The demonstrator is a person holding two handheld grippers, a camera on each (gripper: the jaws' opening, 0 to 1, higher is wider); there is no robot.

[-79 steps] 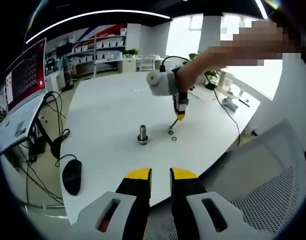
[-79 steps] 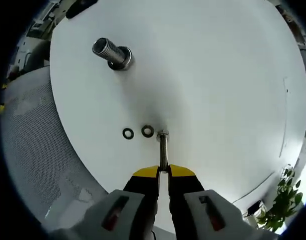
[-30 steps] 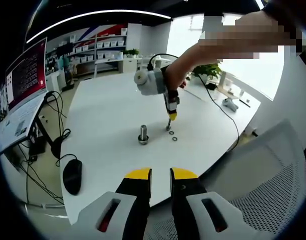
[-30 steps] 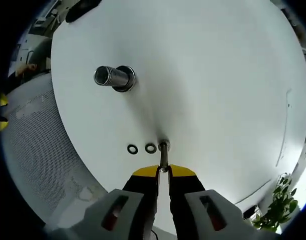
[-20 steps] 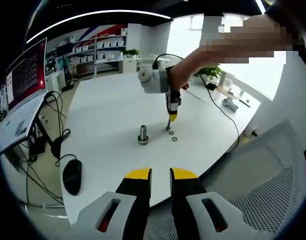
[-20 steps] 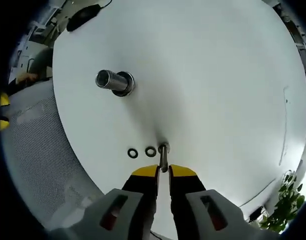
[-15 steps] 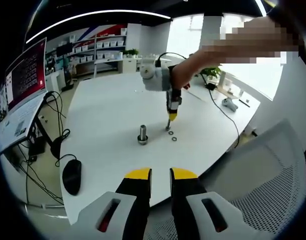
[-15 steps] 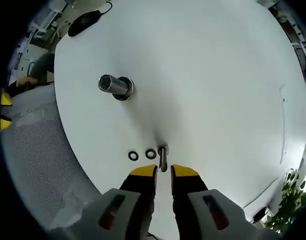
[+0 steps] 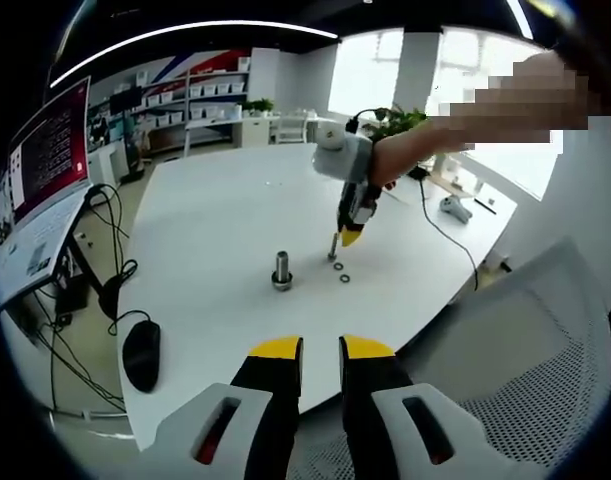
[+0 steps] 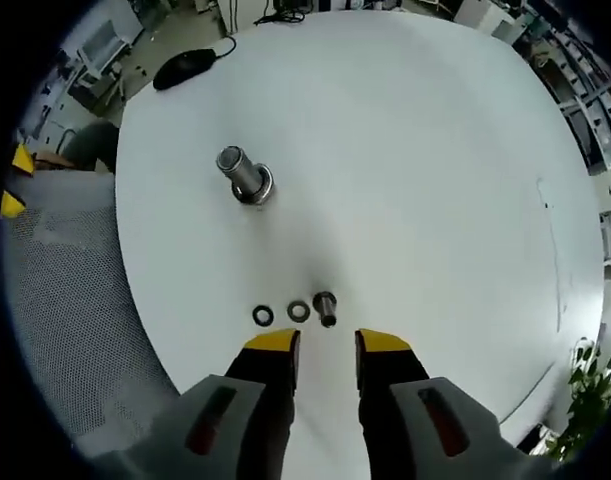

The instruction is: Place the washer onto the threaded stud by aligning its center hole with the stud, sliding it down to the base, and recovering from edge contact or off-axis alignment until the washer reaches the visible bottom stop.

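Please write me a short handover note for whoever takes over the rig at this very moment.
Right hand-held gripper: open, empty, just above the small bolt standing on the white table.
Left hand-held gripper: open, empty, at the table's near edge.
Two washers lie flat beside the small bolt; the large threaded stud stands bare farther off.
Done: nothing on the stud. Left: pick a washer, align, slide to base.

In the right gripper view we see a small stud standing on the table, two washers lying just beside it to the left, and a larger stud well beyond them. A mouse sits at the far edge.
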